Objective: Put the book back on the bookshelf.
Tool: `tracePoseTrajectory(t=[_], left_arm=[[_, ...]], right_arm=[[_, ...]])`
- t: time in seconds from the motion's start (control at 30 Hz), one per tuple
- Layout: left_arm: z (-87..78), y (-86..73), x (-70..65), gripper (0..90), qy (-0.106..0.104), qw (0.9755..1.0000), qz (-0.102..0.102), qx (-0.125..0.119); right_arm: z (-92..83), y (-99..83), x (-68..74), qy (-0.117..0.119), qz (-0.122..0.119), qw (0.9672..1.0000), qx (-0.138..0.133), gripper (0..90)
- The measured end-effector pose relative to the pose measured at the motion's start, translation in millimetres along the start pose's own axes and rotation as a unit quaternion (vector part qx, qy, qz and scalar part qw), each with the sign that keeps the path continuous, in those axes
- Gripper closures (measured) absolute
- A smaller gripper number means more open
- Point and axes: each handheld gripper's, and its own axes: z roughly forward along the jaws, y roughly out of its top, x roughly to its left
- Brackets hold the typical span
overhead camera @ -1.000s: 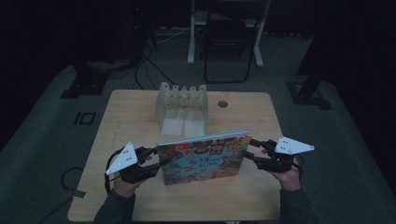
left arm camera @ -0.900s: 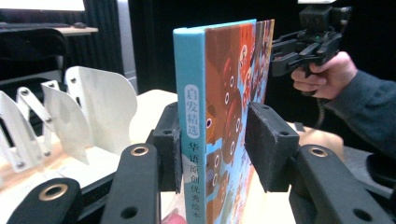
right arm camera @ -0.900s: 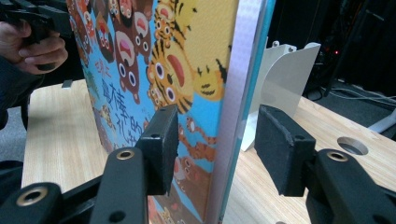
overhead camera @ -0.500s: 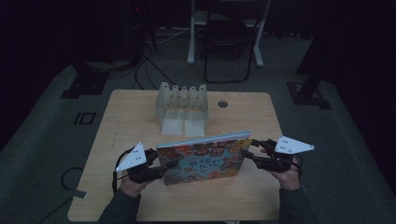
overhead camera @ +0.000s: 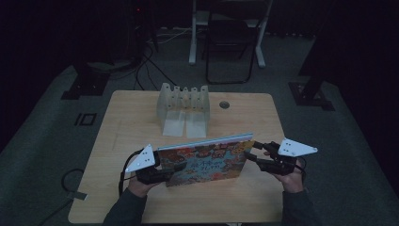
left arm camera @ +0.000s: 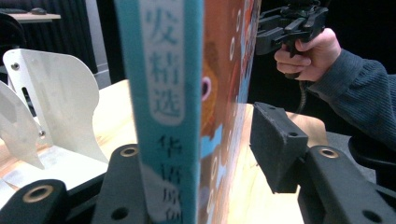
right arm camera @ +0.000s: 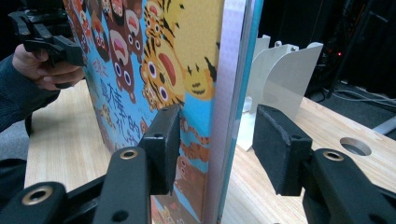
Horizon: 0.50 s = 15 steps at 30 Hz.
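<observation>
The book (overhead camera: 207,157) stands on edge on the worktop (overhead camera: 141,117), before the rack (overhead camera: 183,106). My left tongs (overhead camera: 176,167) have just been opening at its spine, one pad clear. My right tongs (overhead camera: 254,153) straddle the far edge, one pad clear.

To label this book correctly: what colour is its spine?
The upright picture book's spine is teal with a whitish label bearing dark characters, best seen in the left gripper view.
</observation>
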Motion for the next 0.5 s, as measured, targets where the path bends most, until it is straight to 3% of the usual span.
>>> tracePoseTrajectory(t=[0.5], left_arm=[[11.3,-4.8,3.3,50.3,-0.015,0.9998,-0.009,-0.007]], right_arm=[[-9.2,-17.9,-5.8,-0.010,0.017,0.9997,0.014,50.4]])
